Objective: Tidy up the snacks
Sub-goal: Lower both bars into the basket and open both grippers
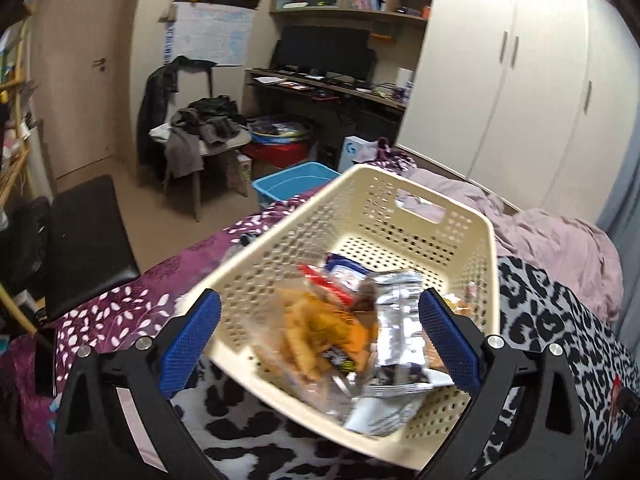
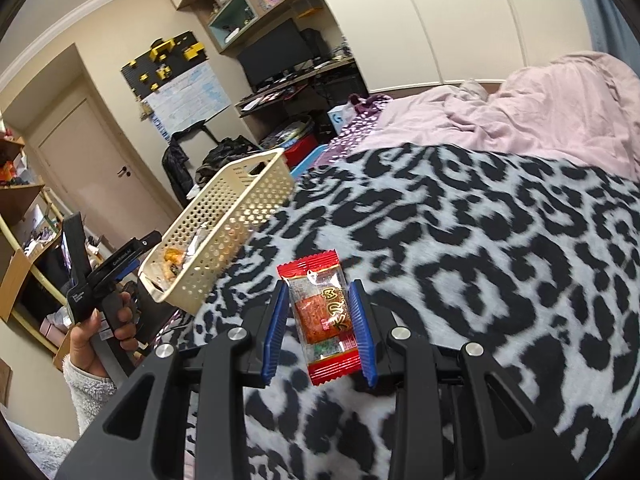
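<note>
The right gripper [image 2: 322,312] pinches a red snack packet [image 2: 322,316]; it could slip. The basket [image 2: 224,224] is at ten o'clock, and the left gripper [image 1: 320,336] gapes wide around it.

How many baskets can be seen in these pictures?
1. The cream perforated basket sits tilted over the bed with snacks inside, near the left claw; the right wrist view shows the same basket. Others may be hidden in the cluttered room.

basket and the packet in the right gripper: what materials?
Cream basket: looks like rigid moulded plastic, matte, with even perforations and a cut-out handle. Snack packet in the right gripper: glossy plastic film, clear window, red crimped ends.
</note>
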Tool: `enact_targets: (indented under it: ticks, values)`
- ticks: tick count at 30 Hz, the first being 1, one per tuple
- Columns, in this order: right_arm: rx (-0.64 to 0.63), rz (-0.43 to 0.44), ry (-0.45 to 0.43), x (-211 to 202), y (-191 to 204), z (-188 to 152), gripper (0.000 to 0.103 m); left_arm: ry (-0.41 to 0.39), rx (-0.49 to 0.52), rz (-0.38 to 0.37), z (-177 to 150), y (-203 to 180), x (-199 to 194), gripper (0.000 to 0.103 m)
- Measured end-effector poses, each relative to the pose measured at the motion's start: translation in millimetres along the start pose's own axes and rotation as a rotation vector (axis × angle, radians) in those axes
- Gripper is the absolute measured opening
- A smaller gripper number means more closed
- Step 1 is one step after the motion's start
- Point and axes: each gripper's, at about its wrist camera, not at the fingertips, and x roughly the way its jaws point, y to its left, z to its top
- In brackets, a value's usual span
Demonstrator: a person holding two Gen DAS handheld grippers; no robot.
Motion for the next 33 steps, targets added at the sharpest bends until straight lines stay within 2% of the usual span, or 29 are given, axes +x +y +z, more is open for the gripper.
enact_targets:
  ticks: [9, 18, 24, 33]
  values:
    - [-0.092, 0.091, 0.009, 31, 55, 26, 0.032, -0.052, 0.039, 0.079, -3, 11, -9, 0.1]
    - [-0.156, 0.192, 0.031, 70, 113, 45, 0.032, -0.07, 0.042, 0.083, -9, 18, -14, 0.1]
    - [-0.153, 0.221, 0.062, 101, 135, 52, 0.032, -0.084, 0.05, 0.11, -13, 21, -14, 0.1]
    - [-0.089, 0.22, 0.105, 153, 148, 61, 0.032, -0.087, 0.044, 0.105, -15, 23, -14, 0.1]
